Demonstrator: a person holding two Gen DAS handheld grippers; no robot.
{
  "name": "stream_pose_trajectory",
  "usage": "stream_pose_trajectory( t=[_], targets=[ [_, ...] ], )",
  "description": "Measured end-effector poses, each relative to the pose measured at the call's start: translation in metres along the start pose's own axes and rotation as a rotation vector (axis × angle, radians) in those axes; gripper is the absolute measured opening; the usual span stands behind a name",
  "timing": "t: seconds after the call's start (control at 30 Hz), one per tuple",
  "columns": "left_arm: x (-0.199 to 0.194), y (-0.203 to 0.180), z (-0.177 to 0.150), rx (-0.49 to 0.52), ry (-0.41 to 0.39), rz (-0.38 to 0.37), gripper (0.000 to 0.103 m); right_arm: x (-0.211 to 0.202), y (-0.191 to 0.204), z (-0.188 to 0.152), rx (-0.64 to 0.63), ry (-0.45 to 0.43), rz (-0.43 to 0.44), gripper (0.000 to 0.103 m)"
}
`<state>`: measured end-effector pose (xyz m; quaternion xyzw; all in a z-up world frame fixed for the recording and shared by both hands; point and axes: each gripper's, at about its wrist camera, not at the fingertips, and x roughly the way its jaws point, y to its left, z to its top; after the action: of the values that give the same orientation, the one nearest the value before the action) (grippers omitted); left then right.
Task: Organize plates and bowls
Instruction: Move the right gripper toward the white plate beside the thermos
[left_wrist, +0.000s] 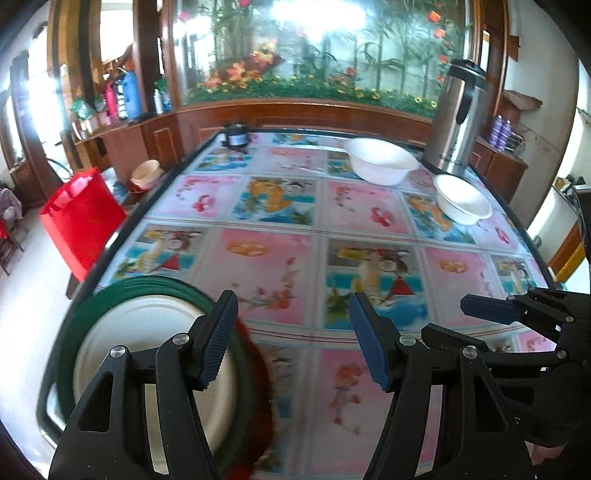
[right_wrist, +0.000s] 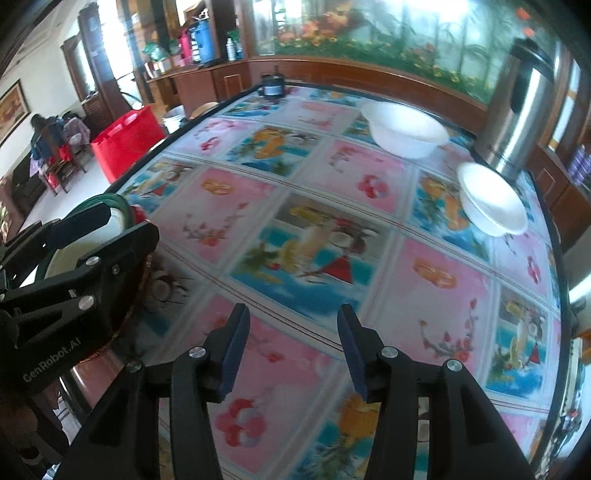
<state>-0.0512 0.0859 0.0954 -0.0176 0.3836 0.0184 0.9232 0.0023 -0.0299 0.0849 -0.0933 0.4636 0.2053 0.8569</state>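
A stack of green-rimmed plates with a white centre (left_wrist: 147, 332) lies at the near left corner of the table, on a dark red plate. My left gripper (left_wrist: 291, 339) is open and empty, its left finger over the stack's right edge. A large white bowl (left_wrist: 382, 160) and a smaller white bowl (left_wrist: 461, 199) stand at the far right. My right gripper (right_wrist: 293, 350) is open and empty above the near middle of the table. The bowls also show in the right wrist view, the large bowl (right_wrist: 406, 129) and the small bowl (right_wrist: 491, 203). The stack (right_wrist: 118, 214) is mostly hidden behind the left gripper.
The table (left_wrist: 295, 206) has a colourful patterned cover. A tall steel thermos urn (left_wrist: 458, 118) stands at the far right corner behind the bowls. A small dark jar (left_wrist: 236, 136) sits at the far edge. A red bag (left_wrist: 81, 221) hangs off the left side.
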Motion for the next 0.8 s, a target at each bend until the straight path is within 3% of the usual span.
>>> stream_pose_trajectory(
  t=[0.47, 0.8],
  targets=[
    [0.025, -0.055, 0.014, 0.039, 0.047, -0.074, 0.063, -0.006, -0.055, -0.011, 0.087, 0.002, -0.053, 0.054],
    [0.061, -0.108, 0.048, 0.083, 0.075, -0.095, 0.063, 0.001, -0.132, -0.009, 0.177, 0.025, -0.128, 0.054]
  ],
)
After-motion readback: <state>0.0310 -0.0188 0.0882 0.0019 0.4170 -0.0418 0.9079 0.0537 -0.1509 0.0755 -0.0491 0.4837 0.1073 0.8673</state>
